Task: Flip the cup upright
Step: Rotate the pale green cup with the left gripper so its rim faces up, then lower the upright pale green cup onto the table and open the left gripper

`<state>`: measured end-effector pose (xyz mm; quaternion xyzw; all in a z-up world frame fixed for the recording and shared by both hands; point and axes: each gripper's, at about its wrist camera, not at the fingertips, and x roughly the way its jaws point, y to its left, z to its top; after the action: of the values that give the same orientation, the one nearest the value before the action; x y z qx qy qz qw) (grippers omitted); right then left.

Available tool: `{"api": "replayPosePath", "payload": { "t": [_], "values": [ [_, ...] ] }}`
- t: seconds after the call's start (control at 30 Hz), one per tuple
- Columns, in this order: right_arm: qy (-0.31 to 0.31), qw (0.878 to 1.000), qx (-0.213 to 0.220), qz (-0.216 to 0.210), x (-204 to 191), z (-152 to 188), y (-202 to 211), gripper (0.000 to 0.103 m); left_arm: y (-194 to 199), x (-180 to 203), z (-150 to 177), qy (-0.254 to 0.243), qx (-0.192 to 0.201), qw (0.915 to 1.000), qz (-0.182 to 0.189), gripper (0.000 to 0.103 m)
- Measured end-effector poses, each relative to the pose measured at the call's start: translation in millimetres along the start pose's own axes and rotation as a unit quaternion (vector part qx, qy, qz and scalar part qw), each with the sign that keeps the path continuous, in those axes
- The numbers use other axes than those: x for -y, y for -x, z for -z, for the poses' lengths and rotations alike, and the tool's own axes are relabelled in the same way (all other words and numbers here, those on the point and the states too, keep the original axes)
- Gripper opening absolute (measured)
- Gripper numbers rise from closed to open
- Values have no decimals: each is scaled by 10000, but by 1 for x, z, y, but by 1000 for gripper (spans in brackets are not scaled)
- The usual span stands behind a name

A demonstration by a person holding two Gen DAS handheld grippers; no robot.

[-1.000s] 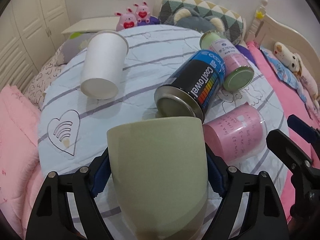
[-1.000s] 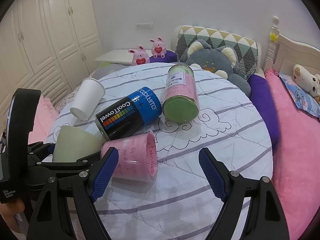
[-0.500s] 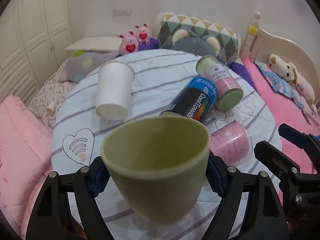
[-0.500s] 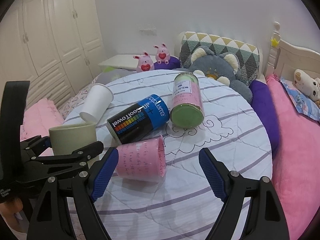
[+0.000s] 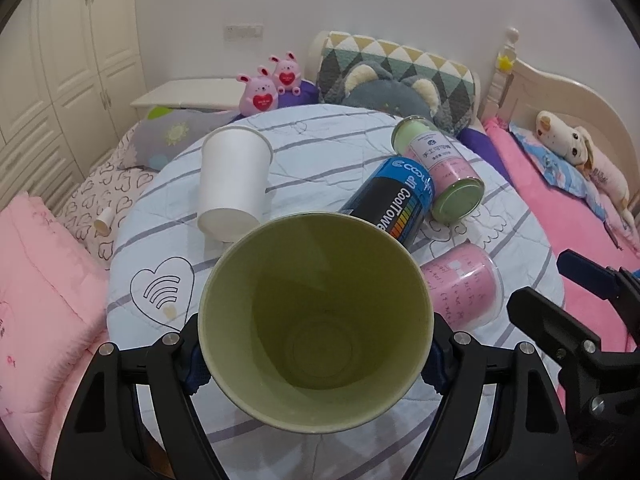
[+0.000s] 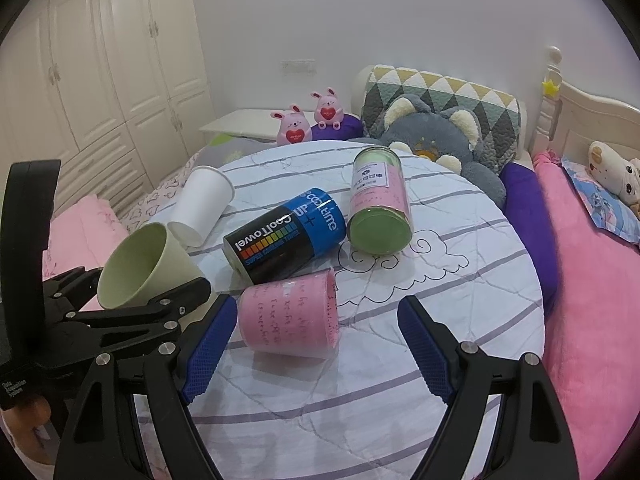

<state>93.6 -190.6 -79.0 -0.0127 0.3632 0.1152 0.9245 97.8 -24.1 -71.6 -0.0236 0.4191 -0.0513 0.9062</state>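
Note:
My left gripper (image 5: 316, 356) is shut on a pale green cup (image 5: 316, 320), held above the near-left edge of the round quilted table (image 5: 328, 152). The cup's open mouth tilts back toward the left wrist camera and I see its empty inside. In the right wrist view the green cup (image 6: 140, 264) is tilted, mouth up and to the left, in the left gripper (image 6: 132, 312). My right gripper (image 6: 316, 344) is open and empty, low over the table's near side, just in front of a pink cup (image 6: 288, 316) lying on its side.
A white paper cup (image 5: 232, 184) lies on its side at the left of the table. A blue and black can (image 6: 284, 240) and a green and pink can (image 6: 378, 204) lie in the middle. Pillows, plush toys and a pink bed surround the table.
My left gripper has rotated the green cup: its mouth, which faced down and away, now faces up and back toward the camera. The right gripper has stayed open and nearly still.

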Motion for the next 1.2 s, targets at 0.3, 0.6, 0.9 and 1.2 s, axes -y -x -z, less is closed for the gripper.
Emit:
{"api": "replayPosePath", "payload": {
  "t": [0.3, 0.6, 0.9, 1.2],
  "values": [
    [-26, 10000, 38, 31, 2, 2, 5, 84, 3, 8, 2, -100, 18, 9999, -45, 80],
    [-20, 10000, 55, 30, 3, 3, 8, 84, 8, 15, 4, -232, 69, 9996, -160, 88],
    [-11, 9999, 109, 5, 4, 4, 12, 84, 16, 17, 5, -311, 173, 9988, -347, 95],
    [39, 9997, 213, -65, 5, 5, 22, 84, 35, 21, 10, -325, 365, 9976, -492, 97]
  ]
}}
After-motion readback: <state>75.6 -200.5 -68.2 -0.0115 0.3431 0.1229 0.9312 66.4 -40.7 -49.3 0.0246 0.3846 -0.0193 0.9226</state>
